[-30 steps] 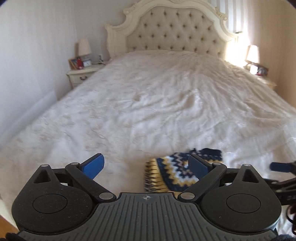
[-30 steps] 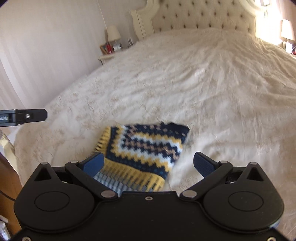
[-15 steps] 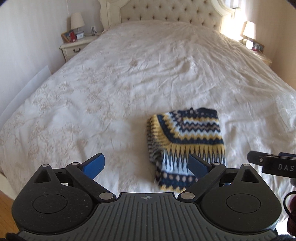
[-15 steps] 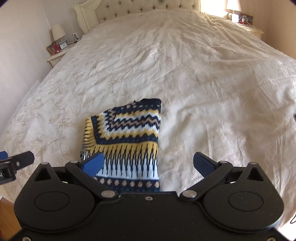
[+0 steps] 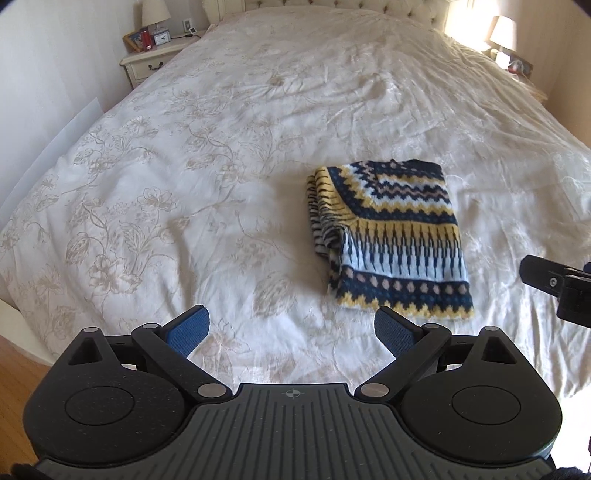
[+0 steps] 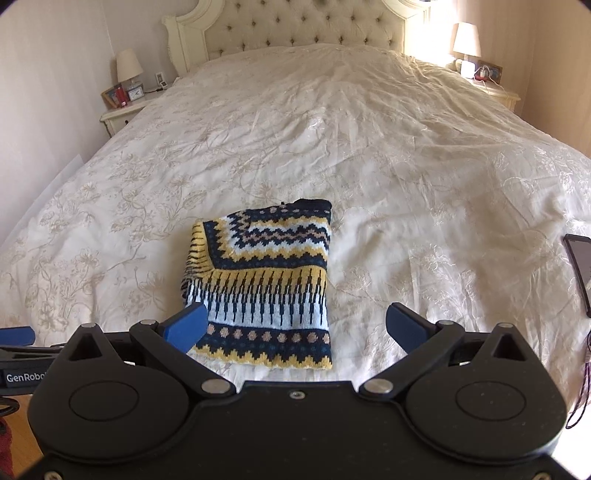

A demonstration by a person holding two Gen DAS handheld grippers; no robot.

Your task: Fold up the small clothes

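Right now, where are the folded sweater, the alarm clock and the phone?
Folded sweater (image 6: 266, 288): right wrist view, middle of knit.
Alarm clock (image 5: 161, 37): left wrist view, its face.
Phone (image 6: 581, 266): right wrist view, dark screen.

Dark phone-like slab (image 6: 580, 273) cut off at right edge.

left wrist: high, foot-end | right wrist: lower | shared: sweater (image 5: 391, 240) (image 6: 264, 284)

Large bed (image 6: 369, 155), cream floral bedspread, fills room. Tufted headboard (image 6: 303, 26) far end. Nightstand (image 6: 122, 116) far left with lamp (image 6: 129, 70), clock; right nightstand (image 6: 498, 96) with lit-up lamp (image 6: 467, 38), strong sunlight there. Wood floor (image 5: 18, 362) near left.
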